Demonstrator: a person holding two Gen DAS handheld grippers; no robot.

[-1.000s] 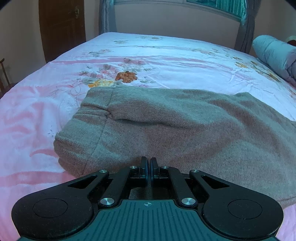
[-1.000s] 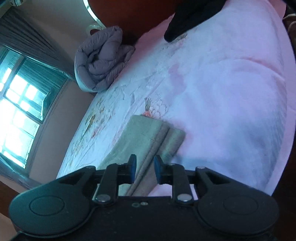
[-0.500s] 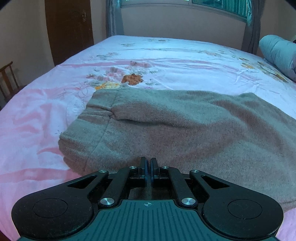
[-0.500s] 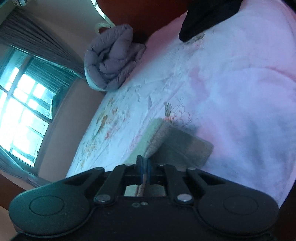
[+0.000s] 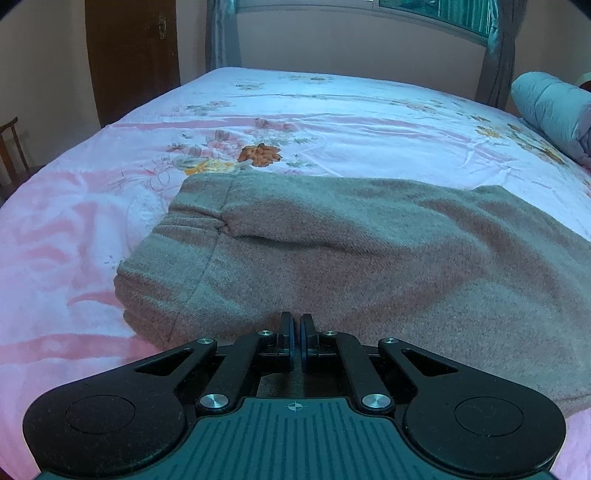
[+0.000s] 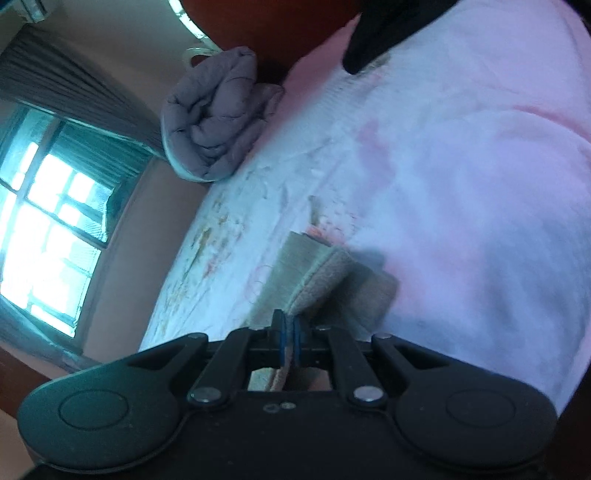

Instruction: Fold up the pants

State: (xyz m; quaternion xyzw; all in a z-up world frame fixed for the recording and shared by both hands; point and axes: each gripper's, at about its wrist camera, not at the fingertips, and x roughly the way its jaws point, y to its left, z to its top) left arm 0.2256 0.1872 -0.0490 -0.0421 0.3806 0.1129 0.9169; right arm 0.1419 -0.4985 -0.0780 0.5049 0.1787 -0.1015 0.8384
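Note:
Grey-brown pants [image 5: 369,258] lie flat across the flowered bed sheet [image 5: 332,110], waistband end towards the left. My left gripper [image 5: 296,325] is shut at their near edge, and the cloth runs right up into the tips. In the right wrist view the leg end of the pants [image 6: 332,273] lies on the pink sheet [image 6: 461,184]. My right gripper [image 6: 290,328] is shut on an edge of that end, and the pinched cloth stands up between the blue pads [image 6: 282,332] in a raised ridge.
A rolled grey duvet [image 6: 218,118] lies at the head of the bed, also visible as the duvet [image 5: 554,107] at far right. A black garment [image 6: 380,33] lies on the bed's far part. A dark door [image 5: 133,55] and a chair [image 5: 11,147] stand left of the bed.
My right gripper's jaws were apart over the leg end and have closed on the cloth, which now lifts into a ridge. The left gripper stays shut in the same spot.

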